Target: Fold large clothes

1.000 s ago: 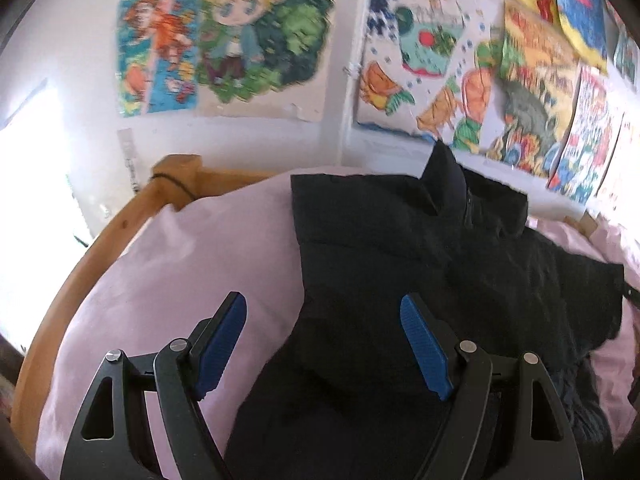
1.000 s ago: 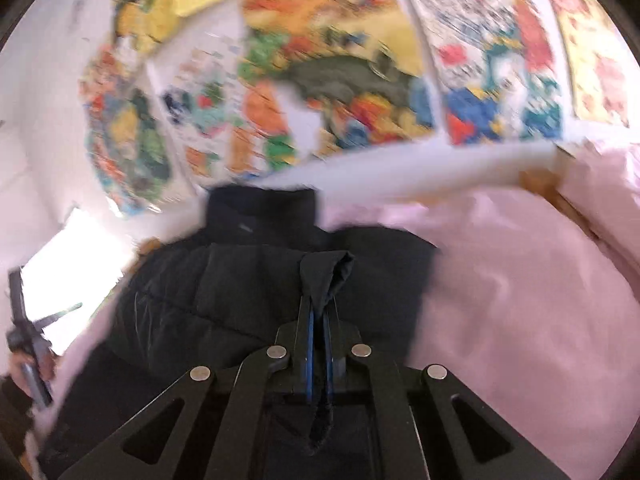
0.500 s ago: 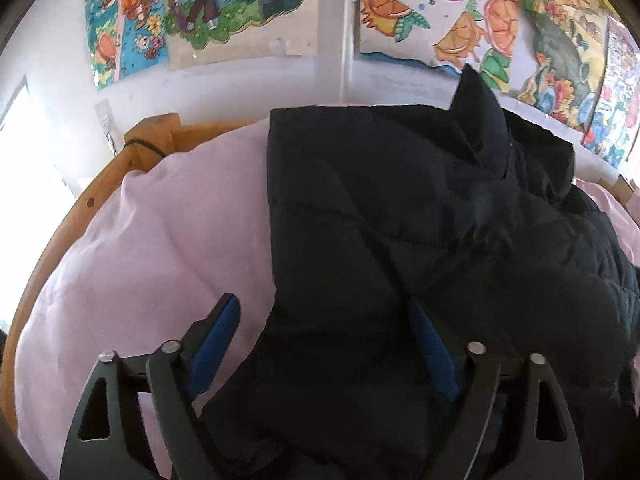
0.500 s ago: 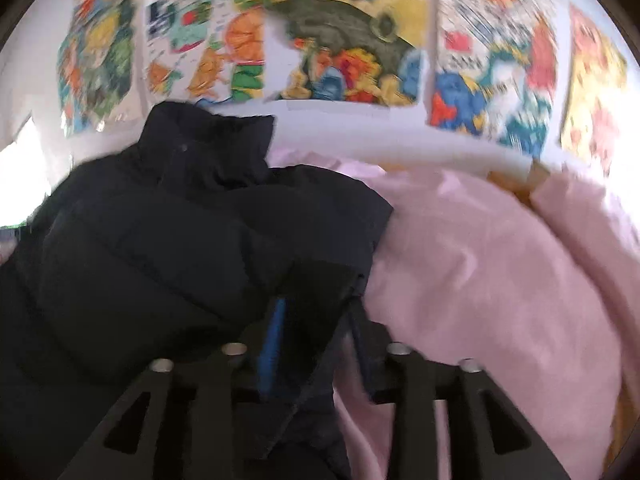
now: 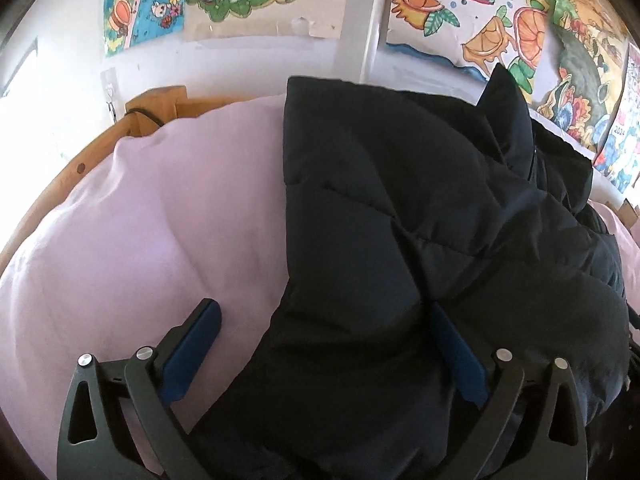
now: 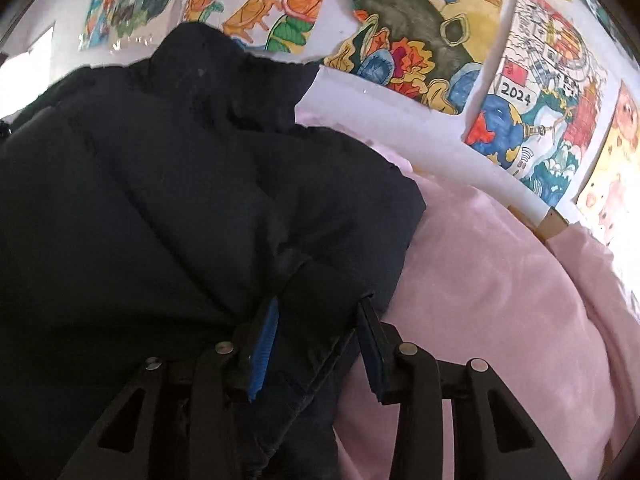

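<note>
A black puffer jacket (image 5: pixel 420 208) lies folded over on a pink bed sheet (image 5: pixel 160 220). My left gripper (image 5: pixel 322 306) hovers low over the jacket's left edge, its jaws wide and still opening. One blue pad stands over the sheet and the other is half sunk behind the fabric. In the right wrist view the jacket (image 6: pixel 160 200) fills the left half. My right gripper (image 6: pixel 318 302) stands partly open at the jacket's right edge, its jaws closing slightly. A dark fold of the jacket sits loose between its pads.
A wooden bed frame (image 5: pixel 160 104) curves round the far left of the mattress. Colourful posters (image 6: pixel 420 40) cover the white wall behind. Bare pink sheet (image 6: pixel 500 280) stretches to the right of the jacket, with a wooden corner (image 6: pixel 554 222) at the wall.
Both grippers sank closer to the jacket. The right gripper, earlier shut on a jacket fold, parted its jaws and rolled. The left jaws spread wider.
</note>
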A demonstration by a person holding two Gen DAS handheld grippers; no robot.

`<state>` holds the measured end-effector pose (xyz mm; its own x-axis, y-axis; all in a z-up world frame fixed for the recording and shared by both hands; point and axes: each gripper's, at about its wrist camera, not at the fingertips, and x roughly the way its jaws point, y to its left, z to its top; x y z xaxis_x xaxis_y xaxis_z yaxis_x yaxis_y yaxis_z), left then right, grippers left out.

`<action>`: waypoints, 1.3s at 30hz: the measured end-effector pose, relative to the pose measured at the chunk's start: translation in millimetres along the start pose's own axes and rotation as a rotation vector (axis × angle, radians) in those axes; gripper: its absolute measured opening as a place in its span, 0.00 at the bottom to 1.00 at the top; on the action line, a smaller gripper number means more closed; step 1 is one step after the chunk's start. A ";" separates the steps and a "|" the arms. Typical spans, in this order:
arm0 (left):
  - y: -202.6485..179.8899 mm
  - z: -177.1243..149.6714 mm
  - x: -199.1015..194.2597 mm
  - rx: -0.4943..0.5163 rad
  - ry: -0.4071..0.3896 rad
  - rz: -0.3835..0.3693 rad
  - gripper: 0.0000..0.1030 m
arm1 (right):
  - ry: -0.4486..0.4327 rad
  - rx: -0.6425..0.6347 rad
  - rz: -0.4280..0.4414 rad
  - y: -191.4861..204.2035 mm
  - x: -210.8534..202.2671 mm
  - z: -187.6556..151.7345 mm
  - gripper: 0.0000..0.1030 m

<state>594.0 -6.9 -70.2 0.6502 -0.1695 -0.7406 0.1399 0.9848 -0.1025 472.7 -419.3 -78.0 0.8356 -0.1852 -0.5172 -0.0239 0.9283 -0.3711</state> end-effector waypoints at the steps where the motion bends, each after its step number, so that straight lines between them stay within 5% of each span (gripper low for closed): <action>1: 0.5 1.2 -4.8 -0.002 -0.012 0.002 0.99 | -0.006 0.016 0.010 -4.2 -3.3 1.3 0.45; 8: -5.1 22.0 -62.6 0.043 -0.191 -0.061 0.99 | -0.104 0.197 0.131 -48.1 -39.9 24.2 0.72; 11: -24.8 45.2 -71.0 0.106 -0.196 -0.095 0.99 | -0.119 0.244 0.171 -58.9 -38.8 52.5 0.76; 19: -103.1 142.1 3.0 0.119 -0.066 -0.206 0.99 | -0.025 0.422 0.360 -56.4 42.0 149.1 0.76; 23: -134.2 176.0 34.3 0.166 -0.063 -0.225 0.99 | 0.008 0.494 0.376 -48.4 78.9 178.7 0.74; 27: -144.4 188.3 56.1 0.155 -0.050 -0.248 0.97 | -0.020 0.515 0.318 -47.1 96.2 189.8 0.51; 29: -143.7 192.9 67.1 0.111 -0.051 -0.259 0.89 | -0.021 0.532 0.321 -48.1 102.5 190.7 0.36; 31: -138.2 198.0 73.9 0.059 -0.052 -0.290 0.39 | -0.045 0.538 0.332 -47.6 99.5 188.7 0.23; 33: -135.5 200.4 77.7 0.014 -0.015 -0.344 0.12 | -0.070 0.528 0.347 -45.9 90.5 186.4 0.19; 39: -137.6 184.6 20.4 0.117 -0.159 -0.369 0.05 | -0.163 0.459 0.379 -47.2 39.9 184.5 0.16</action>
<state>725.9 -152.7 51.4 0.6469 -0.5225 -0.5554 0.4627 0.8479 -0.2587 608.5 -411.0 61.1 0.8891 0.2031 -0.4103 -0.1276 0.9706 0.2040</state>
